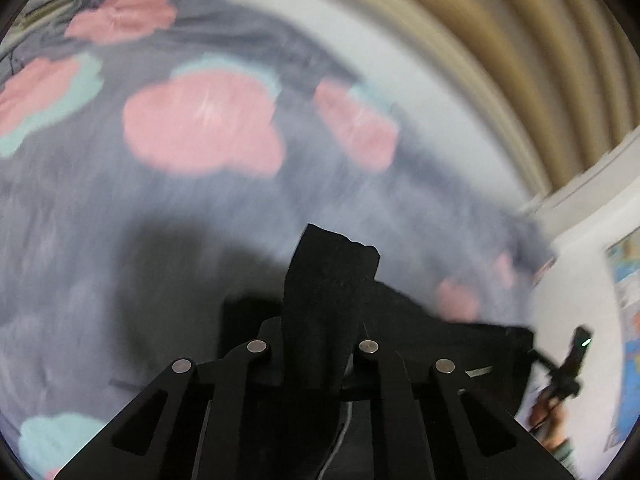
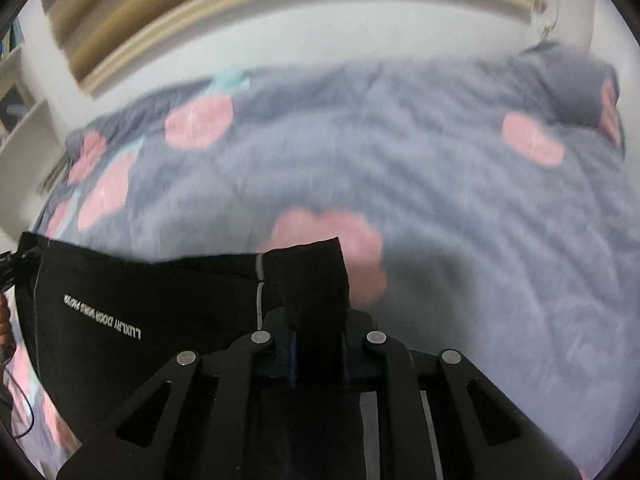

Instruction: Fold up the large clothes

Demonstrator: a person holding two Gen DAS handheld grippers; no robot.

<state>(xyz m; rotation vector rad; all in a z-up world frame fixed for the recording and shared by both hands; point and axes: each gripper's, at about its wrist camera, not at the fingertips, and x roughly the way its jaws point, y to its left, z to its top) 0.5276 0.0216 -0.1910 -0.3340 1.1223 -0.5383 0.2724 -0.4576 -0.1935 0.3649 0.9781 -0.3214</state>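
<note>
Two corners of the black garment (image 2: 152,304) are pinched, one in my left claw (image 1: 320,320), one in my right claw (image 2: 316,312), stretched above the floral bed cover (image 2: 440,184). Soft, limp, light fabric; corners give the surest hold.

Black garment (image 2: 160,304) – white lettering, grey bedspread (image 2: 440,184) – pink blotches

Black hand-held gripper (image 2: 318,344) linkage arms, round silver pivot pins.
</note>
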